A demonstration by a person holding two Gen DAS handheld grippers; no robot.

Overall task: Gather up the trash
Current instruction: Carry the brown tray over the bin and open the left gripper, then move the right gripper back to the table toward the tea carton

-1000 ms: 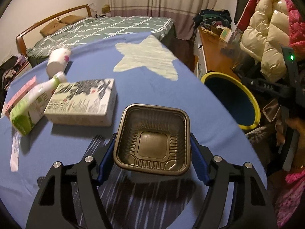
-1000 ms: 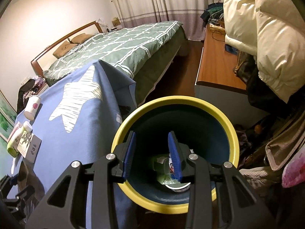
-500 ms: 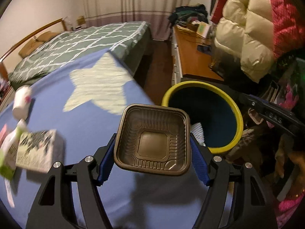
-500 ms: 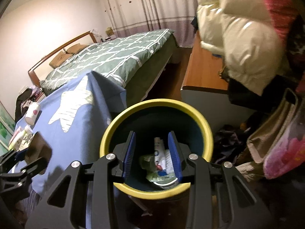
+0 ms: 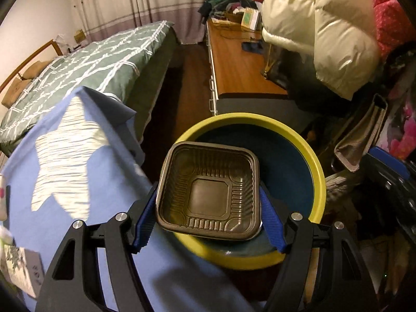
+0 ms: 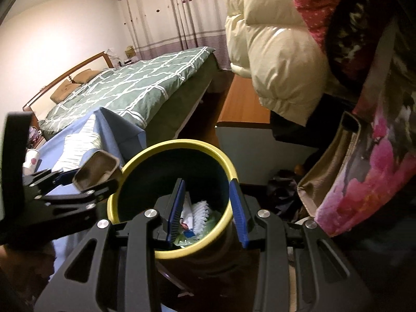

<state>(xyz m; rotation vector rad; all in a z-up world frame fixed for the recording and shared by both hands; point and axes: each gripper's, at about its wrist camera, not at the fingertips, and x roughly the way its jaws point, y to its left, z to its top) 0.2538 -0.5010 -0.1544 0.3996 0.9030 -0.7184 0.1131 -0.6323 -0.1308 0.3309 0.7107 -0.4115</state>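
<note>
Over the near rim of the yellow-rimmed bin (image 5: 316, 166), beside the blue cloth's (image 5: 109, 182) edge, the left gripper (image 5: 208, 202) clamps a dark plastic tray (image 5: 210, 189), while the right gripper (image 6: 205, 208) hangs above the bin's trash with jaws apart and empty.

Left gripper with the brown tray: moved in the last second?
Yes. The left gripper carried the brown tray off the blue cloth toward the yellow-rimmed bin; it now overlaps the bin's rim.
</note>
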